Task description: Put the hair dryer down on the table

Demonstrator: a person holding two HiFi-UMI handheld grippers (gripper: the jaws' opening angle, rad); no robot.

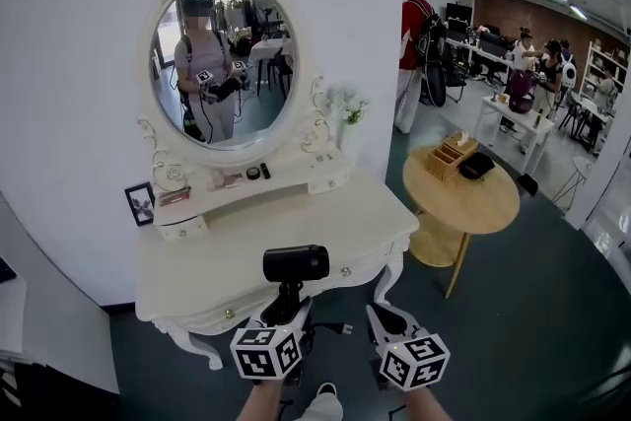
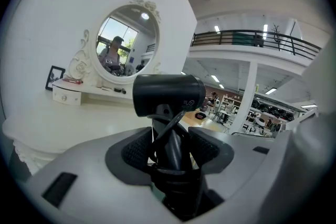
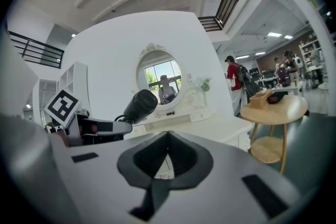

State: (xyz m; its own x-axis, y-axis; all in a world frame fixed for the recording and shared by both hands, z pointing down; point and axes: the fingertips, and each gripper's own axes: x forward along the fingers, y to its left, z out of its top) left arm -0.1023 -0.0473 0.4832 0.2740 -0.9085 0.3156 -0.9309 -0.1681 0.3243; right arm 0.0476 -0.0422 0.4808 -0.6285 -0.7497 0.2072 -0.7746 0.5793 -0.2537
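Currently the hair dryer [image 1: 296,263] stands between the fingers [image 2: 134,152] of the left gripper [image 1: 286,309], which are clamped on its handle [image 2: 173,155] from both sides, with the black cord [image 2: 167,126] wound round that handle and caught in the grip. The handle runs upright along the jaws, and the barrel sits on top of it above the fingertips. The barrel's long axis lies level and crosswise, left to right in the head view. Which end is the nozzle cannot be told. The dryer is held in the air at the front edge of the white dressing table [image 1: 197,256], not resting on its top. The right gripper [image 3: 168,136] hangs just beside the left one, its jaws closed together at the tips with nothing between them.
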